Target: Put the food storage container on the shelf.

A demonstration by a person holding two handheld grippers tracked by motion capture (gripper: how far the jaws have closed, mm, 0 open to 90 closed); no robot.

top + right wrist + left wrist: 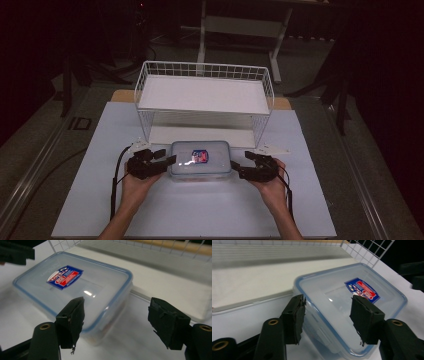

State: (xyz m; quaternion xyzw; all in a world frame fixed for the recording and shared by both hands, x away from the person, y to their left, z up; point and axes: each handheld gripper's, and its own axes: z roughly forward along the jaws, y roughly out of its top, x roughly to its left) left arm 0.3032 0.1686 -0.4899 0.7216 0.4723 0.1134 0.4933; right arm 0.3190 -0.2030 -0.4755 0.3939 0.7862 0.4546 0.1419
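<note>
From the high view, the box [200, 159], a clear plastic one with a blue-rimmed lid, lies on the white worktop [200, 210] just before the wire rack [204, 100], between the left gripper [160, 161] and the right gripper [239, 168]. Both grippers are at its short ends, and the sides of the worktop are free for moving. In the left gripper view, the fingers [293, 318] stand open across a corner of the box [337, 302], not pressing it; the rack floor is near behind. In the right gripper view, the fingers [72, 321] are open too, one over the lid edge, the other beside the box [75, 290], over bare worktop. The box looks stiff, light and smooth, so probably slippery; I would hold it at the rim or the side flaps of the short ends. The low shelf edge just behind it could catch.
</note>
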